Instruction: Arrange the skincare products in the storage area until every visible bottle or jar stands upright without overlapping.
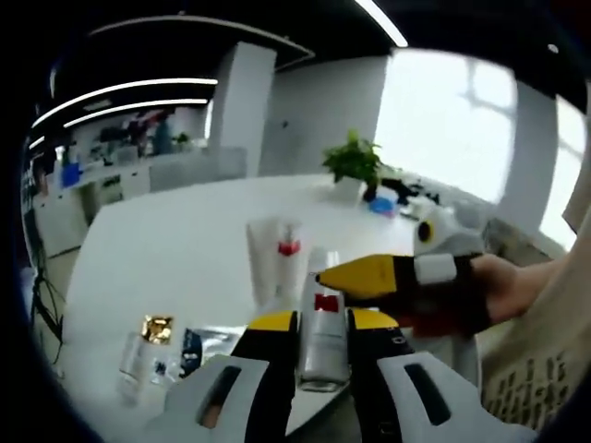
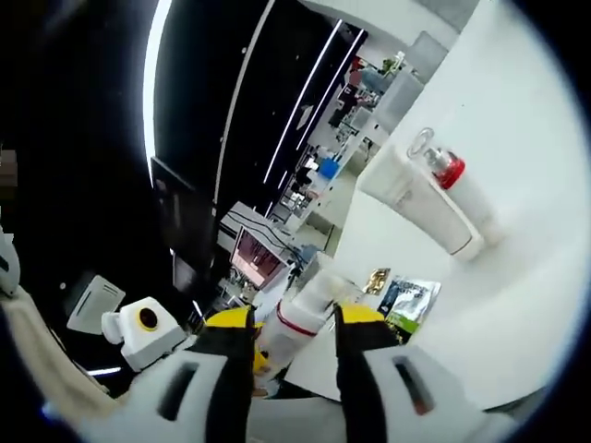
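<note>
A white tube with a red label stands at the table's near edge between the jaws of my left gripper, which are closed against its sides. My right gripper, held by a hand, reaches in from the right and pinches the same tube near its top. In the right gripper view this tube sits clamped in my right gripper. A second white tube with a red mark stands upright behind it, and appears again across the table. Small gold-capped bottles and a sachet sit to the left.
The white table stretches far back, with a potted plant and small clutter at its far end. Office desks and shelves fill the background. The gold-capped bottle and sachet lie close beside the held tube.
</note>
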Available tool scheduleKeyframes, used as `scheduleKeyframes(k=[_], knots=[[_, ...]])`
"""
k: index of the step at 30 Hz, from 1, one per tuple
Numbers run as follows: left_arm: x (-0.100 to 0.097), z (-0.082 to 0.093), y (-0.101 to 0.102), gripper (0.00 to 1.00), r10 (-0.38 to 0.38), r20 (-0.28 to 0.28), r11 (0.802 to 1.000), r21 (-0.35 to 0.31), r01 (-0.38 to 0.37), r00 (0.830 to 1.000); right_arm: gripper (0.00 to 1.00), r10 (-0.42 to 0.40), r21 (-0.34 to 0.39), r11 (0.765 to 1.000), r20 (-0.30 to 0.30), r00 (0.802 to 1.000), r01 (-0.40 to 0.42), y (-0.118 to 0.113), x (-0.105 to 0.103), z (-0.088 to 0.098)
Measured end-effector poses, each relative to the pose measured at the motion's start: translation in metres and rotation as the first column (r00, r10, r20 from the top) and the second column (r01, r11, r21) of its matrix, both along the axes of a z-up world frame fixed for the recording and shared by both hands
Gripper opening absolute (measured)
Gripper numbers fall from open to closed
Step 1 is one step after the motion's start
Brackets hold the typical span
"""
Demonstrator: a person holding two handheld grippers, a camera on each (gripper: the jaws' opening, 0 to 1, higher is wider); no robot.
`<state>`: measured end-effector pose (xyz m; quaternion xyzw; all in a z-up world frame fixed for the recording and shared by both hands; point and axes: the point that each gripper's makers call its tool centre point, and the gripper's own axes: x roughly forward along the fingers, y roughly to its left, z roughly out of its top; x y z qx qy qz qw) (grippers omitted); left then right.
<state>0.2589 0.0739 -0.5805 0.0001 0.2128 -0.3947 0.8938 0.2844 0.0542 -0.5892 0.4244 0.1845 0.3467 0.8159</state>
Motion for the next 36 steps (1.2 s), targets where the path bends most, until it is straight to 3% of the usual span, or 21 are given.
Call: scheduleKeyframes(k=[12,15,18,31,36], knots=[[0.003,0.004,-0.008,0.18,-0.010,0.028,0.999,0.035,0.009,1.000,0.31,0.005,0.015,1.000,0.016,1.000,-0.005,-0.005,0.007,0.006],[0.005,0.001,-0.011,0.18,-0.012,0.024,0.999,0.041,0.011,1.000,0.28,0.004,0.007,1.000,0.041,0.999,-0.005,-0.009,0.010,0.009],[0.006,-0.003,-0.015,0.18,-0.020,0.021,0.998,0.060,0.018,1.000,0.25,0.016,-0.024,1.000,0.102,0.995,-0.013,-0.011,0.012,0.017],[0.017,-0.004,-0.026,0.18,-0.051,0.020,0.996,0.073,0.049,0.999,0.20,0.038,-0.041,0.999,0.193,0.981,-0.031,-0.017,0.020,0.031],[0.019,-0.001,-0.030,0.19,-0.080,0.006,0.996,0.050,0.080,0.997,0.19,0.061,-0.044,0.998,0.234,0.970,-0.053,-0.020,0.023,0.038]])
